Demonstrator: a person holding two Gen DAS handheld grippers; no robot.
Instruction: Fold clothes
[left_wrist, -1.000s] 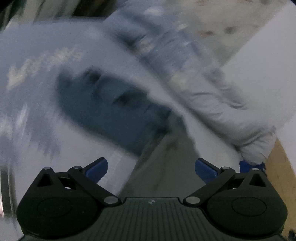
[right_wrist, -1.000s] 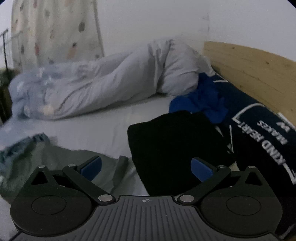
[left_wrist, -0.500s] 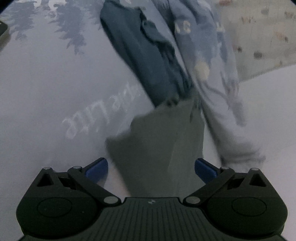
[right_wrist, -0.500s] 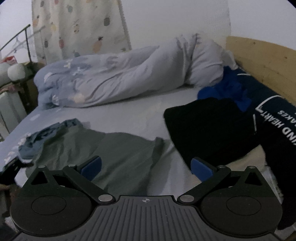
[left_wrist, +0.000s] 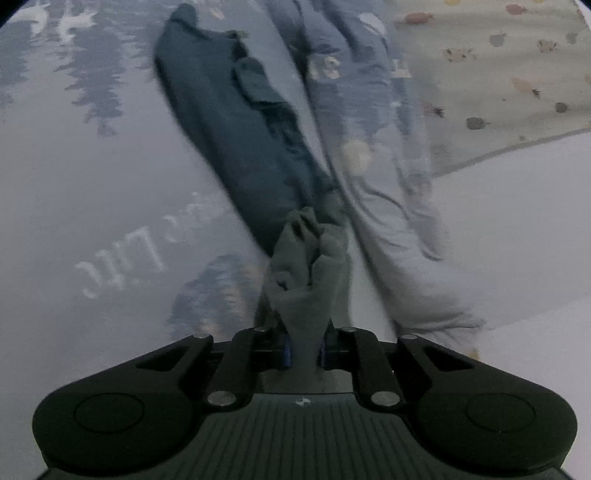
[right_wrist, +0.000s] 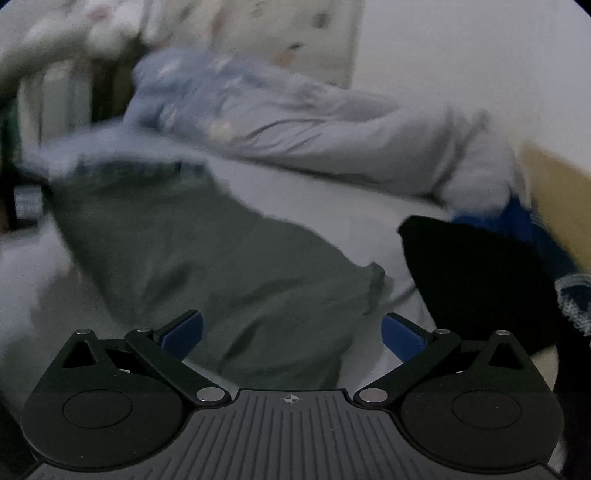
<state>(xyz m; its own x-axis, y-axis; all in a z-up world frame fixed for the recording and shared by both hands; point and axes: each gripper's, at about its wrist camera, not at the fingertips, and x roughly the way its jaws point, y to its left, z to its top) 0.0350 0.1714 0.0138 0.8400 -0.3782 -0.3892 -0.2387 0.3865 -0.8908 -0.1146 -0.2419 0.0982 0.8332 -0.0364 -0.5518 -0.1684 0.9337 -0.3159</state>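
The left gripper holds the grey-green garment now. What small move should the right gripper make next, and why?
Probably lower the right gripper onto the near edge of the grey-green garment and close. Its jaws stand open and empty above the cloth, while the left gripper has just closed on a bunched corner.

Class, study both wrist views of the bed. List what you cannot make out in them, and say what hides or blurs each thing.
- Olive-green garment: left wrist view shows only the bunch that the left tongs have just closed on.
- Its near hem: right wrist view, hidden behind the open right tongs.
- Bedsheet lettering: left view, blurred.
- Black garment: right view, motion blur hides its shape.
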